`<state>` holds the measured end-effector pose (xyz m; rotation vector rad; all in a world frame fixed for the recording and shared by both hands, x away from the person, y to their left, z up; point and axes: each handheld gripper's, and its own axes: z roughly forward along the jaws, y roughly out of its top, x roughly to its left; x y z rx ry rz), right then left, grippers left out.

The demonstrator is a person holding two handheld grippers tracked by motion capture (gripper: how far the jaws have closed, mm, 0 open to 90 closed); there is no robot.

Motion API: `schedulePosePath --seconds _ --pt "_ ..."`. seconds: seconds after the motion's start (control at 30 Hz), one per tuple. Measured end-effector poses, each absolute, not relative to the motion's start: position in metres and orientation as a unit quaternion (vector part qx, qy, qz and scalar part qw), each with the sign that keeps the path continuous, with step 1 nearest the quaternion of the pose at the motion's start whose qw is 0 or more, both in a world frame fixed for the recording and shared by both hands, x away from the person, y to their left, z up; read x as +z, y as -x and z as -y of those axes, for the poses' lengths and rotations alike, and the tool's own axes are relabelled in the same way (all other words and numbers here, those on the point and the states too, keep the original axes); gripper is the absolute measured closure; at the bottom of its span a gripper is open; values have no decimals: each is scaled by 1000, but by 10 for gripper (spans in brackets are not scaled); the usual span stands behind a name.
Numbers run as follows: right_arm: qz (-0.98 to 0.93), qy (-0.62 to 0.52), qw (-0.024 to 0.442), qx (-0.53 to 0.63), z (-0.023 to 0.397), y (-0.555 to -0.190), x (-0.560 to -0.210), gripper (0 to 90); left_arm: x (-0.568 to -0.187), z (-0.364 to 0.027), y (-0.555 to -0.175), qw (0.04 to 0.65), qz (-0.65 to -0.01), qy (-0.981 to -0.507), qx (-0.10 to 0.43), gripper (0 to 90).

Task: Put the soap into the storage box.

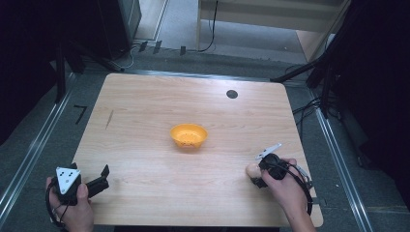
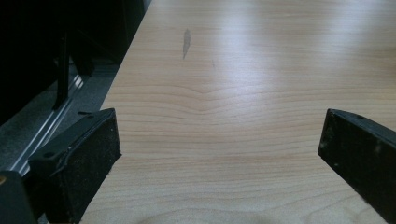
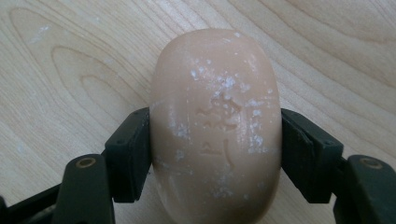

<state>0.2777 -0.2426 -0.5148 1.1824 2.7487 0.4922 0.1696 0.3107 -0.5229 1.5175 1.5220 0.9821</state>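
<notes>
1. Soap bar [image 3: 215, 126], peach-coloured and oval, sat closest to the lens in the right gripper view, pinched across its narrow middle by the right hand-held gripper [image 3: 215, 154]; both black pads pressed flat against its sides.
2. Long axis of the bar ran straight along the jaws, pointing away from the hand; faint embossed lettering and white flecks showed on its upper face.
3. From the high view, the bar [image 1: 252, 169] lay near the right front corner of the desk [image 1: 145, 101], at the tip of the right hand-held gripper [image 1: 256, 173]. Whether it rested on the wood or was lifted just clear, could not tell.
4. Orange bowl [image 1: 188, 135] stood at mid-desk, forward and to the left of the held bar, well apart from it. Likely destination, judging by layout.
5. Right hand was much the nearer to the bowl's right rim; the carry would run forward-left.
6. Left hand-held gripper [image 1: 99, 181] rested at the left front edge, jaws spread wide, nothing between them but bare wood [image 2: 219, 140].
</notes>
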Motion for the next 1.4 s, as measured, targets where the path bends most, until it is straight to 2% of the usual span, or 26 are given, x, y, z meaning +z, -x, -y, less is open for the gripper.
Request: schedulePosePath --seconds 0.73,1.0,1.4 --pt "-906 -385 56 167 244 -278 -515 335 -523 -310 -170 377 -598 -594 384 0" --pt "-915 -367 39 163 245 -284 -513 335 -523 -311 -170 378 -598 -594 382 0" --pt "-929 -327 44 167 236 -293 -492 335 -523 -311 -170 378 -598 -595 382 0"
